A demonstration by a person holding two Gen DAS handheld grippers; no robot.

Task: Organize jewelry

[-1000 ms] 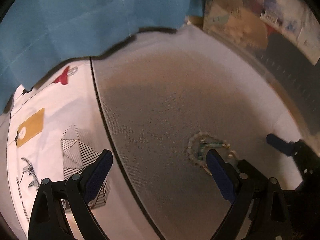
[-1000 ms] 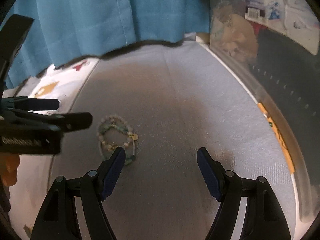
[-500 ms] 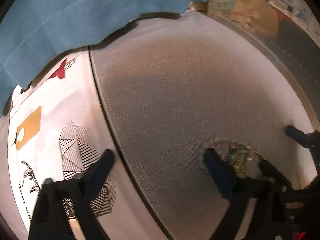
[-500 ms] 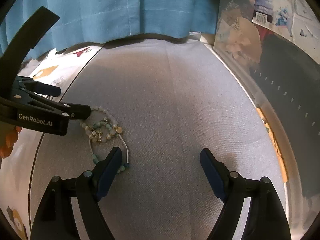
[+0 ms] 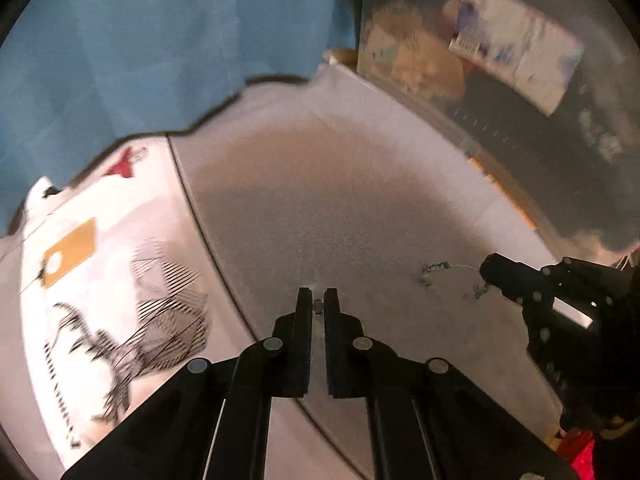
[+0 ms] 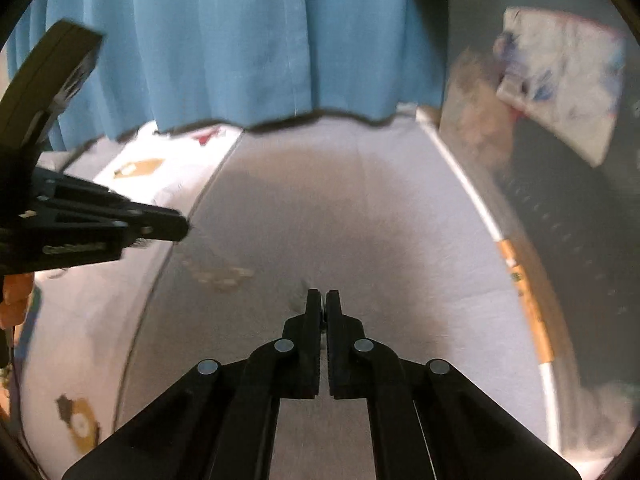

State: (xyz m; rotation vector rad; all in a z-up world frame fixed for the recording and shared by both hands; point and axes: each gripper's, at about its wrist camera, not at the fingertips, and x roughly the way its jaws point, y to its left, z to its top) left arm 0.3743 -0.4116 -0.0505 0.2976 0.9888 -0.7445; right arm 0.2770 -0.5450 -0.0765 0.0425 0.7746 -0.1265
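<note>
In the left wrist view my left gripper is shut, with a small bead of jewelry pinched at its tips. A thin beaded chain runs across the grey mat to my right gripper at the right. In the right wrist view my right gripper is shut on a strand at its tips. A blurred pale beaded bracelet lies on the mat left of it. My left gripper shows at the left, above the mat.
A blue curtain hangs behind the mat. A white patterned cloth covers the surface left of the mat. A clear bin with a plush toy and papers stands along the right edge.
Both grippers have shut from open. The tangled jewelry has been pulled apart: a strand now stretches between the two grippers. Both views are blurred by motion.
</note>
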